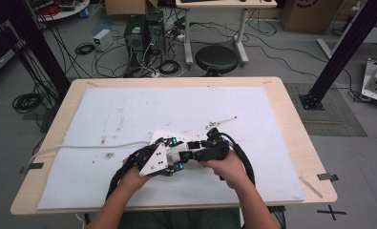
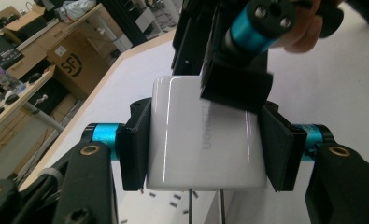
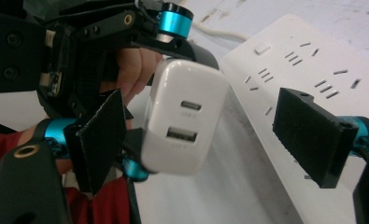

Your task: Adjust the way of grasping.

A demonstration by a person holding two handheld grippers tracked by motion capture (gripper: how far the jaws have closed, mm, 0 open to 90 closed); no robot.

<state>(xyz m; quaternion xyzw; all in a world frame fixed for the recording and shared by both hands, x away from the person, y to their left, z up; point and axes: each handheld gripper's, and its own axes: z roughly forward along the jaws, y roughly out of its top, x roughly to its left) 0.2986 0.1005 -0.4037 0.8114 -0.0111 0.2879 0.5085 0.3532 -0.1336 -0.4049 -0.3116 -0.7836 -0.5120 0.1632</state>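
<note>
Left claw (image 2: 205, 140): clamped on the flat sides of a white USB wall charger (image 2: 205, 140), one black pad on each side; in the high view the left claw (image 1: 174, 153) sits near the middle of the table (image 1: 291, 124).
Right claw (image 3: 210, 135): jaws stand wide around the charger (image 3: 184, 123); the left pad lies close beside its edge, the right pad is well apart. In the left gripper view one of its pads (image 2: 236, 86) overlaps the charger's far top corner; contact cannot be confirmed.
Task item location: charger held off the table surface, just beside the white power strip (image 3: 303, 93), which lies on the white mat (image 1: 129, 109).
Risk 1: if the right claw closes off-centre, it may twist the charger in the left claw's hold; cause, smooth glossy casing and a grip on one corner only.
Risk 2: if the left claw lets go before the right has a firm hold, the charger could drop onto the strip.
Risk 3: prongs may miss the sockets; their side is hidden in all views.
Right gripper view adds: charger's two ports, strip's socket slots and switch.
Left gripper view adds: grey lettering on the casing, both left pads seated.
High view adds: both hands close together, strip's cord (image 1: 81, 147) running off left.
</note>
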